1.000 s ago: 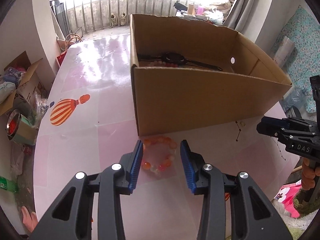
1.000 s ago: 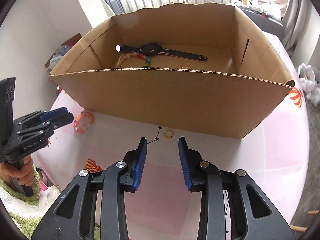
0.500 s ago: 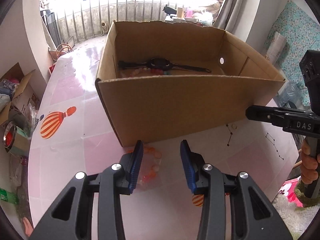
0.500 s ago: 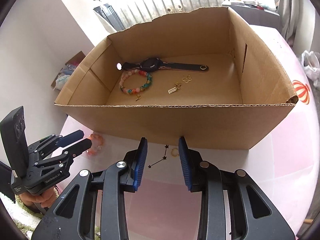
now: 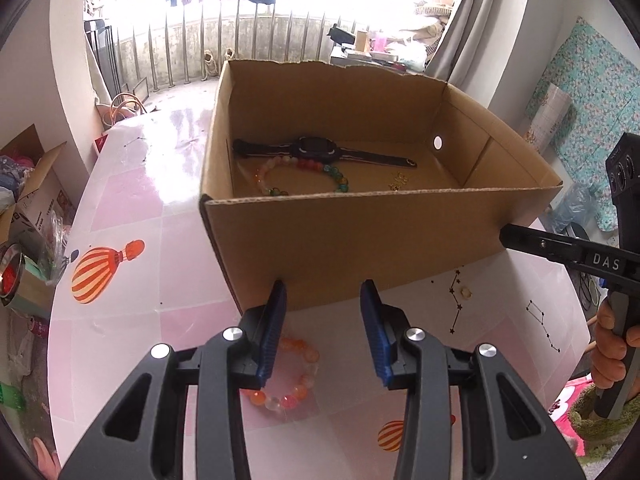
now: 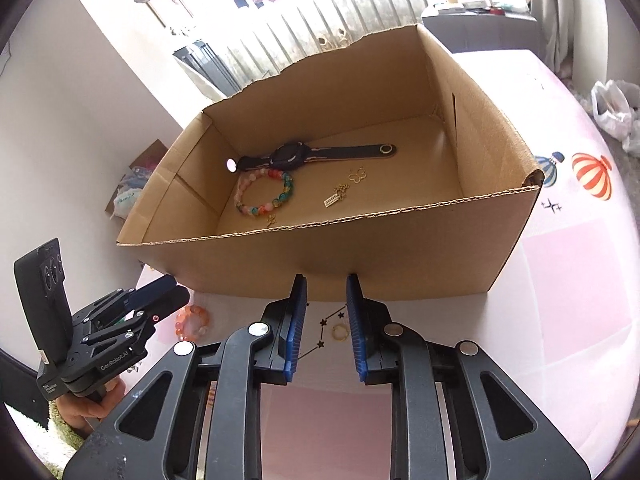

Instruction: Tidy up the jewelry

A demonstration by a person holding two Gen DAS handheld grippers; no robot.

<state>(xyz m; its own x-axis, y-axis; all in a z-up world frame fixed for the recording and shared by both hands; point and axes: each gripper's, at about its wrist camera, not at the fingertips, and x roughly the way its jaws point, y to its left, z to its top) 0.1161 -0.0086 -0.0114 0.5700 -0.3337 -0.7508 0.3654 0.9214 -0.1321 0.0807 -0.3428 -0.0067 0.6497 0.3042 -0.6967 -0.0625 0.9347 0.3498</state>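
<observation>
An orange bead bracelet [image 5: 290,376] lies on the pink table, low between the fingers of my left gripper [image 5: 322,296], which is open and apart from it. A small gold ring [image 6: 339,330] rests on the table between the blue pads of my right gripper [image 6: 326,284]. Its jaws are closing, and the pads stand clear of the ring. Just beyond both grippers stands the open cardboard box [image 6: 400,256]. Inside it lie a black watch [image 6: 316,154], a multicoloured bead bracelet [image 6: 264,192] and small gold charms [image 6: 340,194].
The box wall [image 5: 360,240] rises right in front of the fingertips. The right gripper [image 5: 516,238] reaches in from the right edge, above the ring [image 5: 464,291]; the left gripper [image 6: 168,294] shows at the left beside the orange bracelet [image 6: 192,322]. Clutter lies on the floor left [image 5: 24,240].
Both views now look further over the box rim, showing more of its floor. The right jaws have narrowed and the ring has come between them. The orange bracelet sits lower between the left fingers.
</observation>
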